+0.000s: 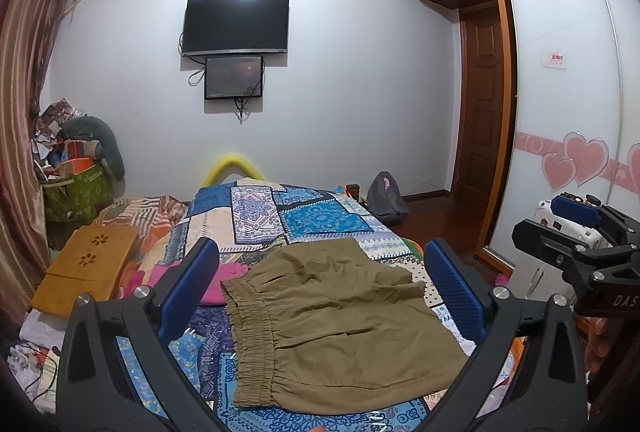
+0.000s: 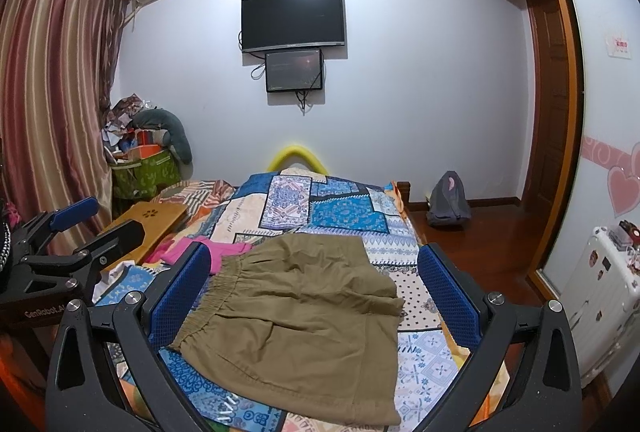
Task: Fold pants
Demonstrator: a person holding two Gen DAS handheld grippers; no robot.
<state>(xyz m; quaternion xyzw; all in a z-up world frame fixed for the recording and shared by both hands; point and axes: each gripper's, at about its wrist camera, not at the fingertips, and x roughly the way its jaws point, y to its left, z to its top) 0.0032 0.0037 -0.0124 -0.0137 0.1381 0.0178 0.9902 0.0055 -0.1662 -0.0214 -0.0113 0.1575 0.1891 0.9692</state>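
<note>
Green fabric bin (image 2: 146,174) seen crammed with boxes, papers. Khaki pants (image 2: 296,316) laid folded on patchwork bed (image 2: 340,216). Left hand-held gripper (image 1: 320,296), right hand-held gripper (image 2: 316,296) held released, empty.

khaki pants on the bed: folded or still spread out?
Folded, loosely. The khaki pants lie in a compact stack on the quilt, elastic waistband at left, layered edges at right. Both grippers open, off the cloth.
</note>
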